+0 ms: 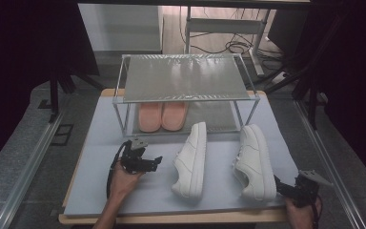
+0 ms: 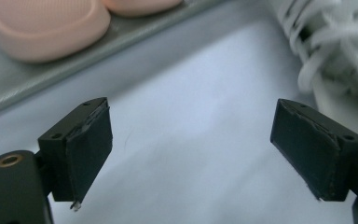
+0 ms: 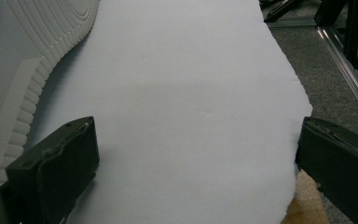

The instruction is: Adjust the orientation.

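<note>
Two white sneakers lie on the pale blue mat [image 1: 100, 157], both tipped on their sides.

My left gripper [image 1: 158, 162] sits just left of the left sneaker [image 1: 191, 160], jaws pointing at its middle. In the left gripper view the jaws stand wide apart with nothing between them but bare mat; the sneaker's white laces [image 2: 326, 42] show beyond the right-hand jaw, close but not touching. Ahead of the left-hand jaw, the pink slippers [image 2: 46, 23] rest on the lower shelf of the rack [image 1: 186, 78].

My right gripper [image 1: 280, 185] is at the near right corner of the mat, just beside the heel end of the right sneaker [image 1: 255, 162]. In the right gripper view the jaws are apart and hold nothing; the ribbed white sole [image 3: 32, 56] rises just beyond the left-hand jaw, and I cannot tell whether it touches. The right-hand jaw hangs past the mat's edge, over the wooden table [image 3: 307, 205] corner.

Writing: none readable. No brand mark or label can be made out on either sneaker, the slippers or the rack; the laces are blurred.
</note>
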The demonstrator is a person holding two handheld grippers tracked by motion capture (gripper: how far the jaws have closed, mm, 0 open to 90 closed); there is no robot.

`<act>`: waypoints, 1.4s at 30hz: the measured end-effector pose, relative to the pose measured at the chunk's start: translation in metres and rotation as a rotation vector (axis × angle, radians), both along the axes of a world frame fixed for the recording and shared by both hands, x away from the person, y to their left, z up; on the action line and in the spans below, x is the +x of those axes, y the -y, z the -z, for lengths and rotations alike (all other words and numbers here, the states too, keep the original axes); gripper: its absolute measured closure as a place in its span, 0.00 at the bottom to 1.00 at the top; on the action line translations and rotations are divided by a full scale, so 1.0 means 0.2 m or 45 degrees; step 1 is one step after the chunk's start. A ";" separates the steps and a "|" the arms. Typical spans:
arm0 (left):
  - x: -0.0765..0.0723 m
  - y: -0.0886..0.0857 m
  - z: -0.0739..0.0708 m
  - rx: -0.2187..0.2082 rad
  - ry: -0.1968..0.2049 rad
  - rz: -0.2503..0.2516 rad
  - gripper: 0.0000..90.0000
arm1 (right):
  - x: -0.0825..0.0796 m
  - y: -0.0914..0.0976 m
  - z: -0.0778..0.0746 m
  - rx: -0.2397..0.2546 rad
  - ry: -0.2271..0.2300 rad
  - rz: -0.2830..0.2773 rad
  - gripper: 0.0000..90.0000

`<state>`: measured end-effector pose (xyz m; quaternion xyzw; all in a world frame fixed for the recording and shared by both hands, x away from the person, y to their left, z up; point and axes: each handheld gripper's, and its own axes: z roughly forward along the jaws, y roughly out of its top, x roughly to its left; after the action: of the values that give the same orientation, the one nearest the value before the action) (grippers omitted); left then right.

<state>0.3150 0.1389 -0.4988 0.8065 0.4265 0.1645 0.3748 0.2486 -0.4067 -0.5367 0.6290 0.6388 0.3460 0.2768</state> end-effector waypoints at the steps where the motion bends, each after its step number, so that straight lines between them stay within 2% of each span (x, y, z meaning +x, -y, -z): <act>1: -0.02 -0.01 0.01 0.006 0.001 -0.002 0.12 | 0.00 0.00 0.00 -0.003 -0.002 -0.001 0.00; 4: -0.06 -0.04 0.03 0.031 0.008 -0.013 0.12 | 0.00 0.00 0.00 -0.002 -0.002 -0.001 0.00; 13: -0.16 -0.13 0.12 0.041 -0.036 -0.029 0.12 | 0.00 0.00 -0.01 -0.002 -0.023 -0.009 0.00; 15: -0.17 -0.13 0.11 0.039 -0.020 -0.036 0.12 | 0.01 0.00 -0.02 -0.004 -0.036 -0.017 0.00; 19: -0.17 -0.14 0.12 0.062 -0.040 -0.052 0.12 | 0.00 0.02 -0.03 -0.001 -0.048 -0.033 0.03; 22: -0.15 -0.13 0.12 0.099 -0.075 -0.042 0.12 | 0.00 0.03 -0.04 0.011 -0.050 -0.034 0.06; 25: -0.15 -0.13 0.13 0.095 -0.076 -0.045 0.12 | -0.01 0.03 -0.07 0.030 -0.048 -0.051 0.09; 28: -0.16 -0.13 0.13 0.092 -0.072 -0.046 0.12 | -0.01 0.04 -0.10 0.108 -0.067 -0.081 0.14; 31: -0.16 -0.13 0.13 0.093 -0.068 -0.048 0.12 | -0.01 0.04 -0.11 0.159 -0.083 -0.106 0.14; 36: -0.16 -0.13 0.13 0.094 -0.064 -0.049 0.12 | -0.01 0.04 -0.16 0.152 -0.100 -0.145 0.15; 39: -0.16 -0.13 0.13 0.097 -0.063 -0.050 0.13 | -0.01 0.03 -0.19 0.111 -0.101 -0.149 0.24; 42: -0.16 -0.13 0.13 0.097 -0.056 -0.050 0.14 | -0.02 0.02 -0.23 0.109 -0.084 -0.173 0.42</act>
<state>0.2824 0.1650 -0.5243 0.8151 0.4439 0.1703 0.3311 0.2447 -0.4114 -0.4897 0.6066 0.6733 0.3700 0.2044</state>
